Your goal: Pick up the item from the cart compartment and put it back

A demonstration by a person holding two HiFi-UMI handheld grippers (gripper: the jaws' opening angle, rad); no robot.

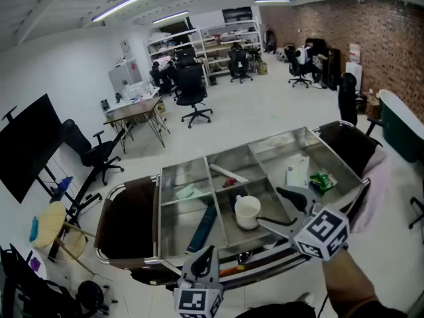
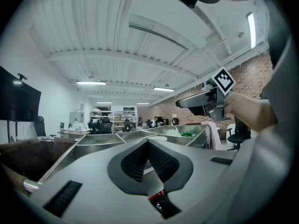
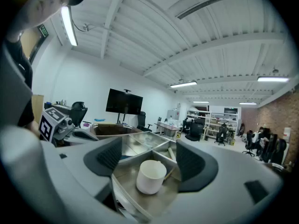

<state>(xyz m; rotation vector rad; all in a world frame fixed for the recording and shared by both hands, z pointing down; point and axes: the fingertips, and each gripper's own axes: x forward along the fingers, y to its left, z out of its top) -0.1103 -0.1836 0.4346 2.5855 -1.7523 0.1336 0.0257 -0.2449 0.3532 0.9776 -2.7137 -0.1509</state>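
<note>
A white cup (image 1: pixel 247 212) stands upright in the middle front compartment of the metal cart (image 1: pixel 173 169). My right gripper (image 1: pixel 273 208) is open, with its jaws spread wide just to the cup's right, pointing at it. In the right gripper view the cup (image 3: pixel 151 176) sits low between the two dark pads (image 3: pixel 110 156) and a little ahead of them, and neither pad presses on it. My left gripper (image 1: pixel 209 253) hangs at the cart's near edge. Its pads (image 2: pixel 159 161) meet, shut on nothing. The right gripper (image 2: pixel 204 101) shows in that view at the upper right.
Other compartments hold a blue flat bar (image 1: pixel 202 226), a pale green card (image 1: pixel 191 192), a white tube (image 1: pixel 228 173), a white packet (image 1: pixel 297 173) and a green packet (image 1: pixel 322 179). Brown fabric pockets (image 1: pixel 126 224) hang at both cart ends. Office chairs (image 1: pixel 192 98) and desks stand beyond.
</note>
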